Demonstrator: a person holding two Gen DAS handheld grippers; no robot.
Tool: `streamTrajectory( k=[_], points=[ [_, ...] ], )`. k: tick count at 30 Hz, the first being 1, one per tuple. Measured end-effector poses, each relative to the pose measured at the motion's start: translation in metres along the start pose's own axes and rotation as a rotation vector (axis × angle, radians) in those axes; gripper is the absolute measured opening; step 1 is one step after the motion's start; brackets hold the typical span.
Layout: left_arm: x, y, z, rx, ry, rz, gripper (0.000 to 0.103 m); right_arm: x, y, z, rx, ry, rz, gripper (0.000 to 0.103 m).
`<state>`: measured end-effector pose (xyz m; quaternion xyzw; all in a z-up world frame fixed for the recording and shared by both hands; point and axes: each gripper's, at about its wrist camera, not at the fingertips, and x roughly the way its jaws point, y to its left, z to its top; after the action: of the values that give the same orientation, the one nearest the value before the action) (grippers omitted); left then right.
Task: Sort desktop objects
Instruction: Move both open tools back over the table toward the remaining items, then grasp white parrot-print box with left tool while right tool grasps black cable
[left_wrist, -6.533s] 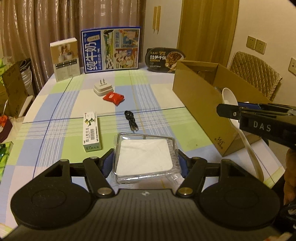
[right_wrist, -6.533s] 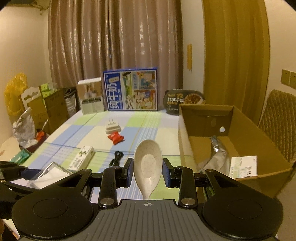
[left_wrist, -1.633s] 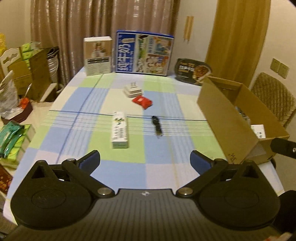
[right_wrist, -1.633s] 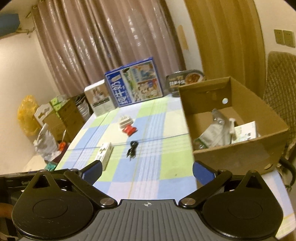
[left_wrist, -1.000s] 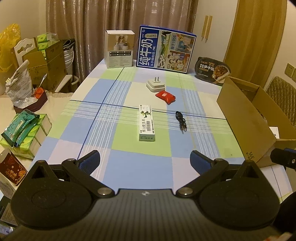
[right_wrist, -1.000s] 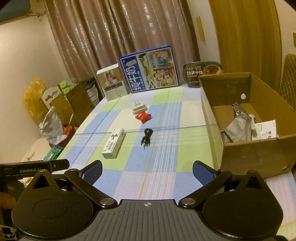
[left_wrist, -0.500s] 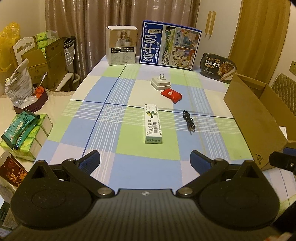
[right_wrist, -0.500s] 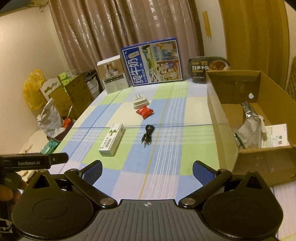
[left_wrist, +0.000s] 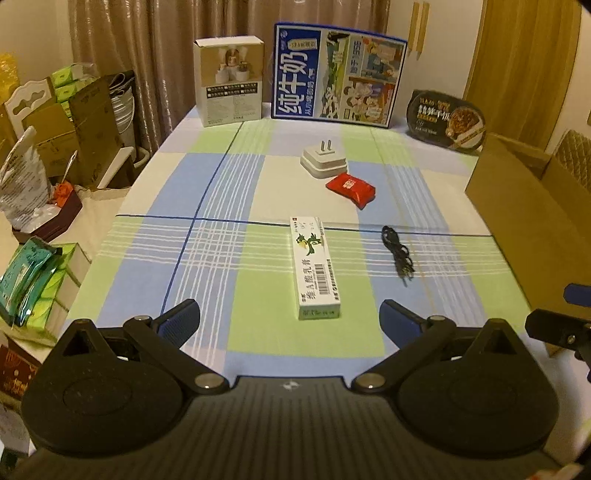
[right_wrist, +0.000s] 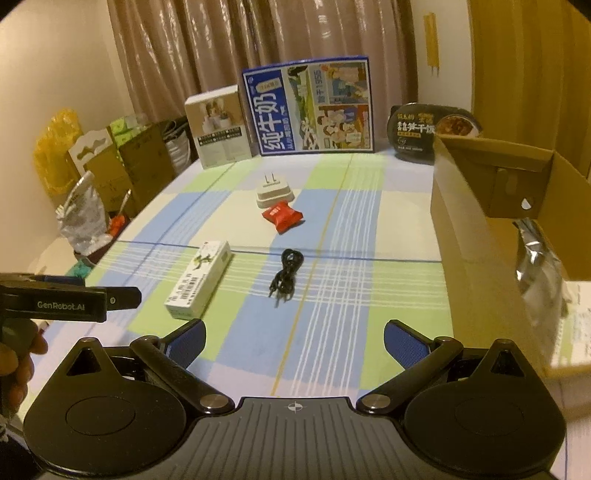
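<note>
On the checked tablecloth lie a white and green ointment box (left_wrist: 314, 267) (right_wrist: 199, 278), a coiled black cable (left_wrist: 398, 254) (right_wrist: 286, 273), a red snack packet (left_wrist: 351, 189) (right_wrist: 282, 216) and a white plug adapter (left_wrist: 323, 162) (right_wrist: 274, 192). My left gripper (left_wrist: 290, 323) is open and empty, just short of the ointment box. My right gripper (right_wrist: 293, 341) is open and empty too, in front of the cable. The open cardboard box (left_wrist: 524, 206) (right_wrist: 476, 221) stands on the right with a silver pouch (right_wrist: 535, 258) inside.
A blue milk carton box (left_wrist: 338, 75), a white product box (left_wrist: 231, 79) and a black meal tray (left_wrist: 445, 120) stand along the table's far edge. Cartons and bags (left_wrist: 55, 122) crowd the floor on the left. A hand (right_wrist: 16, 354) holds the left gripper.
Both grippers let go of the tissue pack and the spoon earlier and stand open. Over the last second both moved forward towards the ointment box and cable.
</note>
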<state>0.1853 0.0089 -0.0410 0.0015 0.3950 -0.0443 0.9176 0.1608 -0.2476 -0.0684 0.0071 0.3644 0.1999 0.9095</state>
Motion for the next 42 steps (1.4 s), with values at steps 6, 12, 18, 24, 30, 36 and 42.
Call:
streamTrajectory(
  k=[6,12,18,24,30,36,42],
  points=[
    [0.045,-0.001,0.009,0.051,0.022,-0.014,0.101,0.035,-0.004,0.006,-0.046,0.033,-0.013,0.085],
    [0.081,-0.003,0.017,0.037,0.046,-0.063,0.087,0.070,-0.009,0.010,-0.065,0.057,-0.017,0.073],
    [0.110,-0.007,0.023,0.051,0.082,-0.076,0.081,0.101,-0.013,0.013,-0.072,0.080,0.006,0.066],
    [0.128,-0.009,0.032,0.050,0.090,-0.099,0.076,0.127,-0.008,0.020,-0.105,0.072,0.017,0.059],
    [0.139,-0.003,0.034,0.052,0.105,-0.088,0.066,0.146,-0.005,0.022,-0.111,0.059,0.031,0.053],
    [0.139,0.001,0.034,0.044,0.104,-0.105,0.057,0.160,0.004,0.021,-0.137,0.049,0.032,0.048],
    [0.141,-0.002,0.032,0.068,0.104,-0.102,0.055,0.166,0.007,0.019,-0.155,0.038,0.020,0.047]
  ],
)
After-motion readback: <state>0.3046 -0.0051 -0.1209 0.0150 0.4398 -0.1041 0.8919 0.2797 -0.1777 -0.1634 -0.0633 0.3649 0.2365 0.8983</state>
